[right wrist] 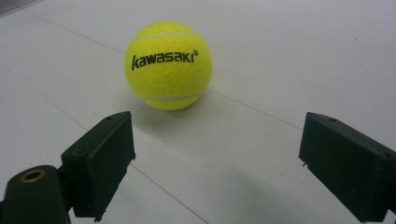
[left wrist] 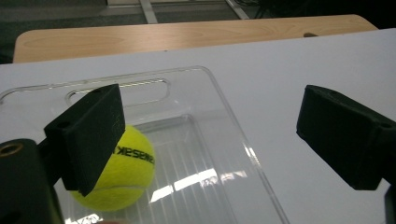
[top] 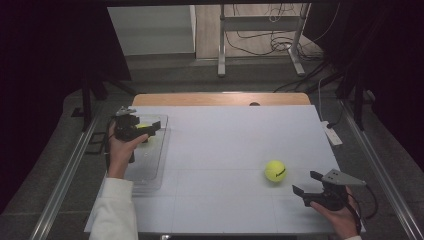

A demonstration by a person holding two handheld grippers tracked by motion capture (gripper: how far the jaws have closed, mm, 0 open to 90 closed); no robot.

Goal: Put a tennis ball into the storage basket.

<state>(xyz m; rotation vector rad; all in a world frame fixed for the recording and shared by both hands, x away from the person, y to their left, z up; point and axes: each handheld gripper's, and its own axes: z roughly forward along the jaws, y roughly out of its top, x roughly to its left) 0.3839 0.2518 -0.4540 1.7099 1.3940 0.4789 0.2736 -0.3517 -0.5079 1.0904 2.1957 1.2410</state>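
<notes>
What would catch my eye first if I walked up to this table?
Two bright yellow tennis balls against the white table. One ball lies bare toward the right, just ahead of the open right gripper. The other ball sits inside a clear plastic tray at the left edge, where the left gripper hangs open above it.

The left gripper [left wrist: 210, 140] hangs with its two black jaws spread wide above a clear plastic tray [left wrist: 243, 154] on the white table surface [left wrist: 289, 65]. A yellow-green tennis ball [left wrist: 126, 175] with black lettering lies in the tray, partly behind the left-hand jaw. A wooden edge [left wrist: 187, 35] runs beyond.
</notes>
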